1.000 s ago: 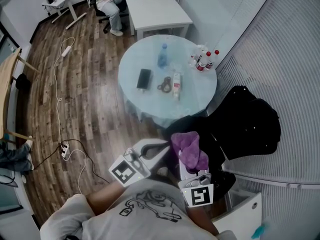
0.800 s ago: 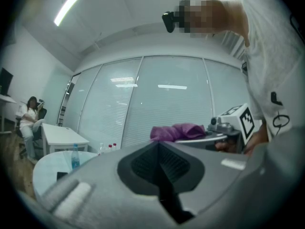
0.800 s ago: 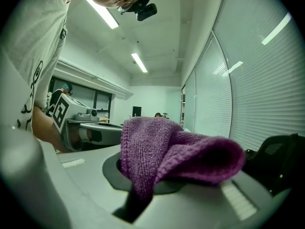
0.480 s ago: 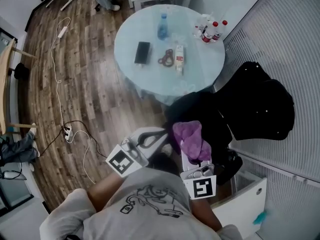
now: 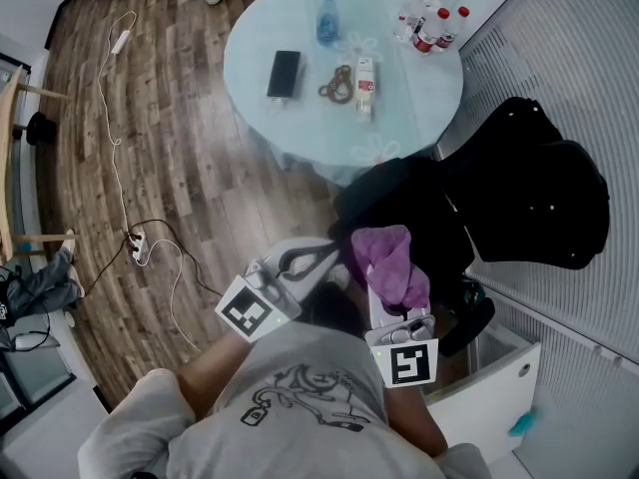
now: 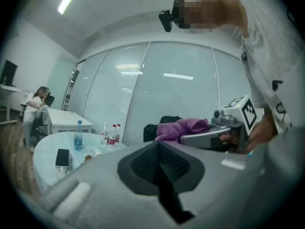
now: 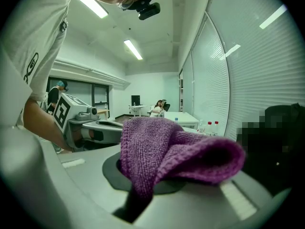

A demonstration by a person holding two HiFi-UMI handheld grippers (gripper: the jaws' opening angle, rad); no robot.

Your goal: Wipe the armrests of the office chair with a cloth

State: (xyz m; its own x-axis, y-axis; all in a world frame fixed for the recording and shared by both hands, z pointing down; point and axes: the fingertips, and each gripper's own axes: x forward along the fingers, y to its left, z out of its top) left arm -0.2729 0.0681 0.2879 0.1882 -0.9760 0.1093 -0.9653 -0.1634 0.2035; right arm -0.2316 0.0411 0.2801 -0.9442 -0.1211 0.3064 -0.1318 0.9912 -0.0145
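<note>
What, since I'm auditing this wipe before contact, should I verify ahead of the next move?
1. Purple cloth clamped in the right gripper: ok.
2. Left gripper shut, with nothing between its jaws: ok.
3. Office chair ahead of the cloth: ok.
4. Armrest picked out: cannot tell; the chair reads as one black mass.
5. Cloth touching the chair: cannot tell from the head view.
</note>
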